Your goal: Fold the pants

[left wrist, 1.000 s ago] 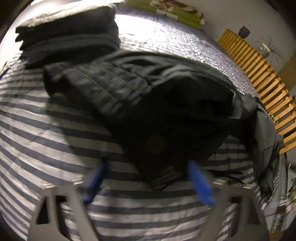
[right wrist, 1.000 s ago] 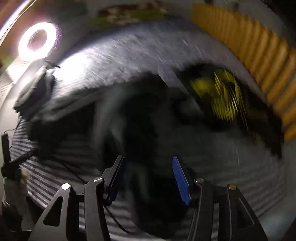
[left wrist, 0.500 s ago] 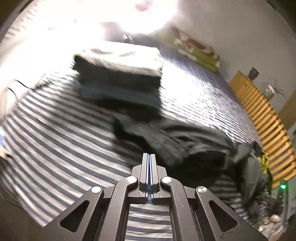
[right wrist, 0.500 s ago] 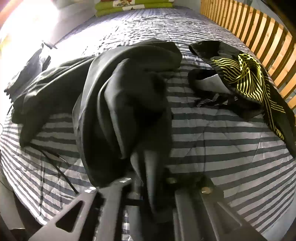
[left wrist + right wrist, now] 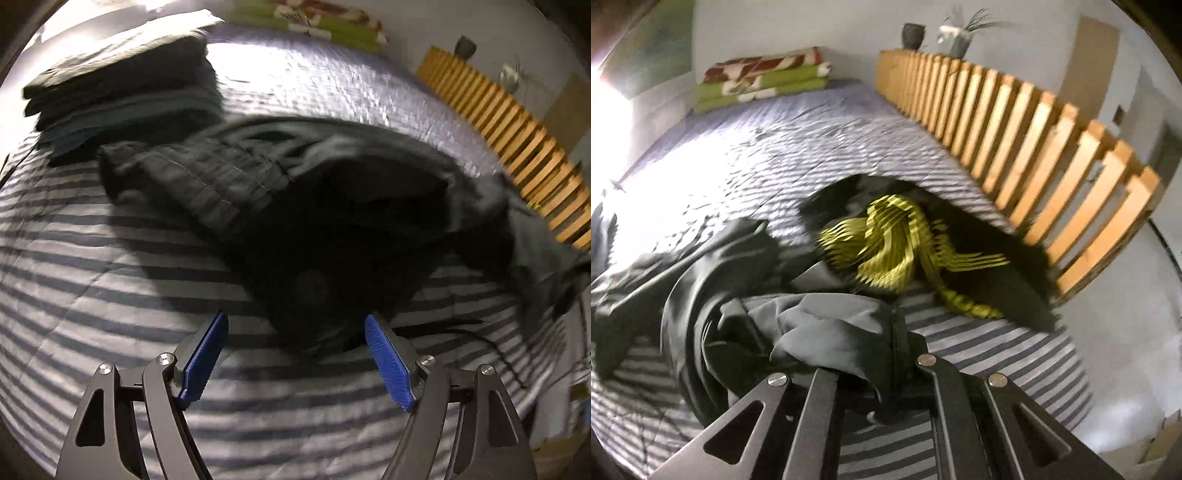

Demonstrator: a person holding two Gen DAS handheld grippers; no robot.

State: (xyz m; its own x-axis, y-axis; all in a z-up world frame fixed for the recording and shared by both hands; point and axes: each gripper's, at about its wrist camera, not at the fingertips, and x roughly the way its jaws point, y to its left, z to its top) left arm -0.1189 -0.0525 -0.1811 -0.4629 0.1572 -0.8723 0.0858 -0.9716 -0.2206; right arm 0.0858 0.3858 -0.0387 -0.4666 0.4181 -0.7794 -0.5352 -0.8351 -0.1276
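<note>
Dark grey pants (image 5: 332, 206) lie crumpled on the striped bedcover (image 5: 110, 295). My left gripper (image 5: 295, 350) is open, its blue pads (image 5: 388, 362) on either side of the pants' near edge, with nothing held. In the right wrist view my right gripper (image 5: 886, 373) is shut on a bunch of the pants' fabric (image 5: 827, 325). The cloth drapes over the fingers and hides the tips. The rest of the pants (image 5: 683, 280) trails to the left.
A stack of folded dark clothes (image 5: 122, 85) sits at the far left of the bed. A black garment with yellow stripes (image 5: 897, 251) lies by the wooden slat rail (image 5: 1034, 147). Folded green blankets (image 5: 761, 81) rest at the bed's far end.
My left gripper was shut half a second ago and is now open at the pants' near edge. My right gripper has closed on the pants and swung toward the rail with the fabric.
</note>
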